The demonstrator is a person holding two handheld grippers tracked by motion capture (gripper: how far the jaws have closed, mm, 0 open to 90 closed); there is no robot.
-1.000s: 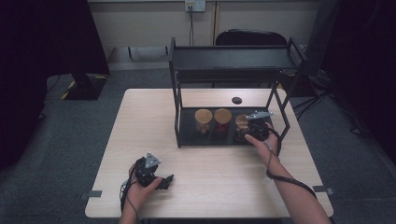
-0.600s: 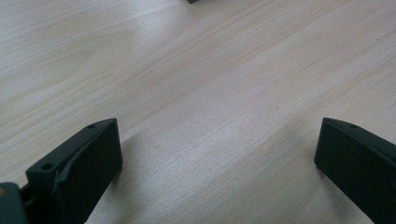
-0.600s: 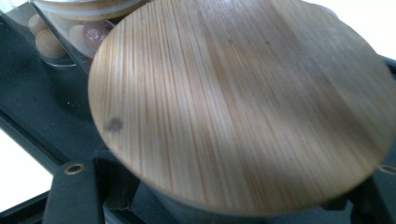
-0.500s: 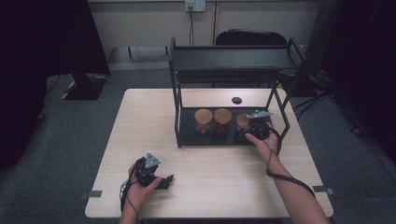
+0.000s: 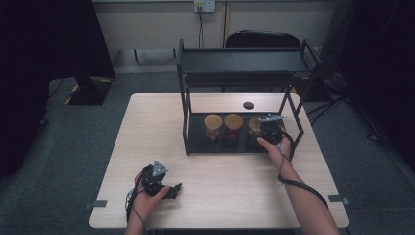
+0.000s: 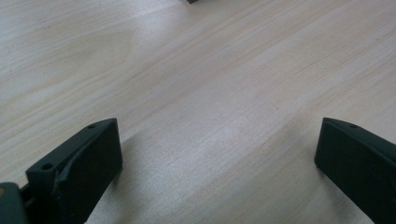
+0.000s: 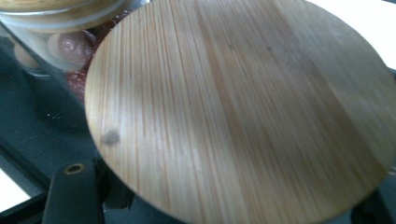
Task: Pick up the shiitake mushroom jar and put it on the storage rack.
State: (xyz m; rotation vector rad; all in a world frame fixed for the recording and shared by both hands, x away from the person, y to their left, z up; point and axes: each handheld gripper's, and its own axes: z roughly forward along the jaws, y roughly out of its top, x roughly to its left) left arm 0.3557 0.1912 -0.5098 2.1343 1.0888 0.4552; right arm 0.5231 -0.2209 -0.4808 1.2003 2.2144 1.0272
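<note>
Three glass jars with round wooden lids stand in a row on the bottom shelf of a black metal rack (image 5: 243,64). My right gripper (image 5: 259,132) reaches into the shelf from the front and is shut on the rightmost jar (image 5: 253,124). In the right gripper view that jar's wooden lid (image 7: 243,107) looms close, with a black jaw showing below it on each side. A neighbouring jar (image 7: 51,28) stands at the upper left. My left gripper (image 5: 174,189) rests on the table near the front edge, open, with bare wood between its fingers (image 6: 84,158).
The left jar (image 5: 213,126) and middle jar (image 5: 233,125) stand close beside the held one. Rack posts and a slanted brace frame the shelf opening. A small black disc (image 5: 248,105) lies on the table (image 5: 147,132) behind the rack. A chair (image 5: 264,38) stands beyond.
</note>
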